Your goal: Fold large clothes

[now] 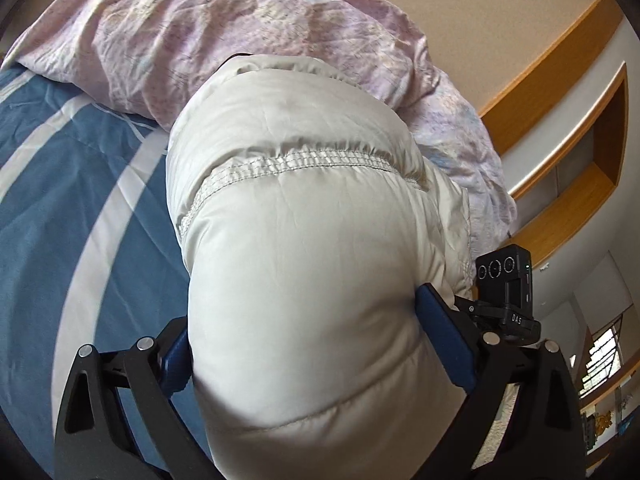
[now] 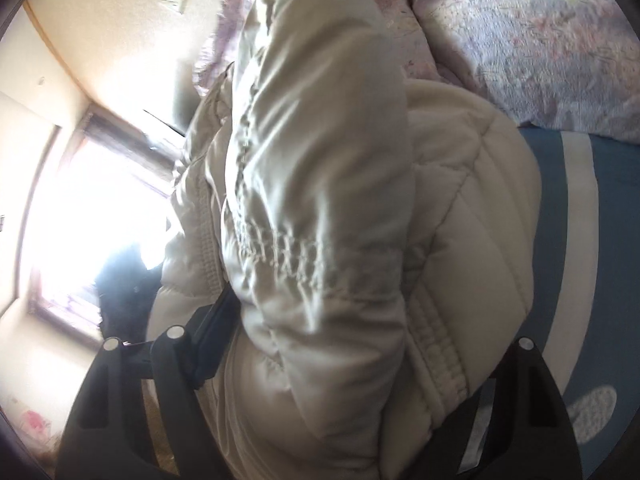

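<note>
While bunched between both tools, jacket: pale puffy bulk above the bed.
Left gripper (image 1: 304,344): blue pads clamped on puffer jacket (image 1: 288,208).
Right gripper (image 2: 340,364): seemingly pinching a fold, view blurred.
Striped blue sheet (image 1: 48,200): underneath.
Pink floral quilt (image 1: 200,32): heaped beyond.

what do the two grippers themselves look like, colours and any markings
The left gripper has black, triangular cut-out linkage arms with silver round pivot pins and blue finger pads. A small black box mounted beside it bears three circles, a green light and the letters "DAS". The right gripper has the same black linkages and silver pins; its pads look dark, with a silvery strip on one finger.
</note>
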A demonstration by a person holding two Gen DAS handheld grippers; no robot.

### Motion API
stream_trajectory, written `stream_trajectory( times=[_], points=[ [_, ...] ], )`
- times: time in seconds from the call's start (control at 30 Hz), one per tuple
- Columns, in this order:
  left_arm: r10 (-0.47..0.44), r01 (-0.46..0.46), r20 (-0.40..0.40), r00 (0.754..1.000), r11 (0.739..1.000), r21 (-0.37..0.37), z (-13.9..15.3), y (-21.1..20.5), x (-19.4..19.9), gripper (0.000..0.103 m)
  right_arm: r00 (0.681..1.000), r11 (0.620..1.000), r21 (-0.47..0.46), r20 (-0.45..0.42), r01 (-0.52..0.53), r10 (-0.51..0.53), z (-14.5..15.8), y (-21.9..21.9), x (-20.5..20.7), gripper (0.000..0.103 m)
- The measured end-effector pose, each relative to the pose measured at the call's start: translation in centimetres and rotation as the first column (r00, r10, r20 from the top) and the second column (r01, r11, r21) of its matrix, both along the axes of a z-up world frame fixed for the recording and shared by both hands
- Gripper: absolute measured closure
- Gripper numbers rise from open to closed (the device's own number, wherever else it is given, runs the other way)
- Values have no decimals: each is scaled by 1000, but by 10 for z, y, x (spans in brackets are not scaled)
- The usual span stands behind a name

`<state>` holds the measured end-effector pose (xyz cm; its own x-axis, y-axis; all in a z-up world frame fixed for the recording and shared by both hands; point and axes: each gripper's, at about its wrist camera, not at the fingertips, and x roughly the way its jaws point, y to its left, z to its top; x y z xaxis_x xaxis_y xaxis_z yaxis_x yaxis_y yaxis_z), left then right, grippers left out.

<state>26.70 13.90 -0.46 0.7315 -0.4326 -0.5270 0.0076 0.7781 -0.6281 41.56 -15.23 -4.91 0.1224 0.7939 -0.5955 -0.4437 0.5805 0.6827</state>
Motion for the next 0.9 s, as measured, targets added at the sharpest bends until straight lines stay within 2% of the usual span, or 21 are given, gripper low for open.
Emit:
stream_trajectory(
  times=[0.13,0.27,0.37,0.4,0.43,0.47,0.53,0.6,0.7,0.73,0.8,0.83,0.9],
  points=[
    [32,-34,-48,998,998,-45,-23,19,4,4,995,993,-77,41,91,-88,-11,9,-3,7],
    [34,-34,-57,998,999,1,-17,17,1,3,982,973,-161,119,168,-150,8,-2,-15,6],
    [91,-88,-39,995,993,73,-4,20,-5,3,944,933,-212,221,292,-245,28,-28,-30,4],
    [126,-123,-16,992,985,125,4,19,-9,2,911,900,-237,286,366,-296,38,-37,-36,4],
    [157,-156,9,988,971,182,11,18,-13,2,866,857,-253,359,449,-348,49,-45,-43,4],
    [180,-184,38,983,951,247,20,13,-17,2,825,830,-244,423,502,-374,61,-49,-52,4],
    [188,-209,94,978,916,342,36,-1,-22,2,788,837,-205,502,508,-356,80,-43,-54,6],
    [169,-215,143,975,878,427,49,-22,-26,2,759,828,-251,588,501,-281,91,-12,-66,14],
    [127,-206,179,976,812,546,56,-55,-20,1,713,808,-316,680,497,-172,88,29,-70,27],
    [120,-203,180,976,795,572,55,-62,-17,1,706,804,-325,690,498,-158,90,40,-69,36],
    [117,-193,162,980,766,614,51,-71,-5,1,693,801,-316,702,509,-163,91,48,-65,44],
    [119,-189,152,981,759,623,49,-71,0,1,681,806,-294,711,513,-174,93,53,-61,44],
    [123,-173,123,985,763,623,43,-70,10,1,675,815,-282,718,506,-171,91,60,-62,44]
  ],
)
